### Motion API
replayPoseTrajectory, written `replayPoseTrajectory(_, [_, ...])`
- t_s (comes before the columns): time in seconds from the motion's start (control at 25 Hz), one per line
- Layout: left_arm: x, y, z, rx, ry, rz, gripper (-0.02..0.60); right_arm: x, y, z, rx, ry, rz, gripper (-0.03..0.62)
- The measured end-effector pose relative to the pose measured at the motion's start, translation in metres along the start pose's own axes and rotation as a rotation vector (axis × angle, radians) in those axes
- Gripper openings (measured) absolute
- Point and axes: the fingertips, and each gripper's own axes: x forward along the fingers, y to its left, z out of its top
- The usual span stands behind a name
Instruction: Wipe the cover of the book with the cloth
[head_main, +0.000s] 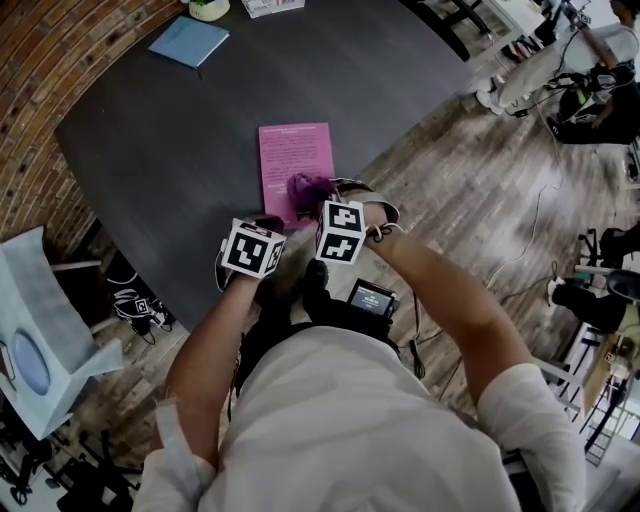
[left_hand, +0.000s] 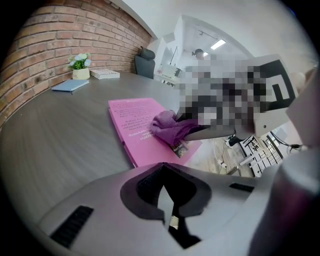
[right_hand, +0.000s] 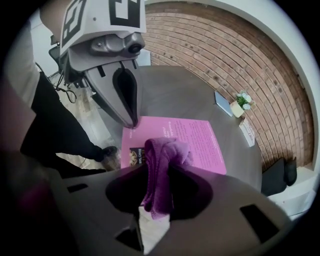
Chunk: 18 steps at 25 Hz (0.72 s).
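A pink book (head_main: 295, 160) lies flat on the dark table (head_main: 160, 150), close to its near edge. A purple cloth (head_main: 309, 187) rests bunched on the book's near end, and my right gripper (head_main: 320, 203) is shut on it. In the right gripper view the cloth (right_hand: 159, 172) hangs between the jaws over the book (right_hand: 192, 142). My left gripper (head_main: 266, 224) hovers just left of the book's near corner, shut and holding nothing. The left gripper view shows the book (left_hand: 132, 125) and the cloth (left_hand: 169, 128) ahead of it.
A blue notebook (head_main: 189, 41), a small potted plant (head_main: 209, 8) and a stack of books (head_main: 272, 6) sit at the table's far side. The table edge runs right beside the book, with wooden floor (head_main: 470, 190) beyond. A brick wall (head_main: 40, 60) stands at the left.
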Motion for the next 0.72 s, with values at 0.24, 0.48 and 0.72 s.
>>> replayPoseTrajectory(0.24, [0.0, -0.001, 0.001, 0.0, -0.002, 0.006, 0.006, -0.009, 0.021, 0.0, -0.012, -0.02, 0.017, 0.11])
replayPoseTrajectory(0.48, [0.0, -0.001, 0.001, -0.002, -0.006, 0.011, 0.006, -0.018, 0.04, -0.001, -0.025, -0.03, 0.049, 0.11])
replayPoseTrajectory(0.72, [0.0, 0.001, 0.002, -0.006, -0.019, 0.0, 0.006, -0.028, 0.062, -0.001, -0.072, -0.034, 0.137, 0.11])
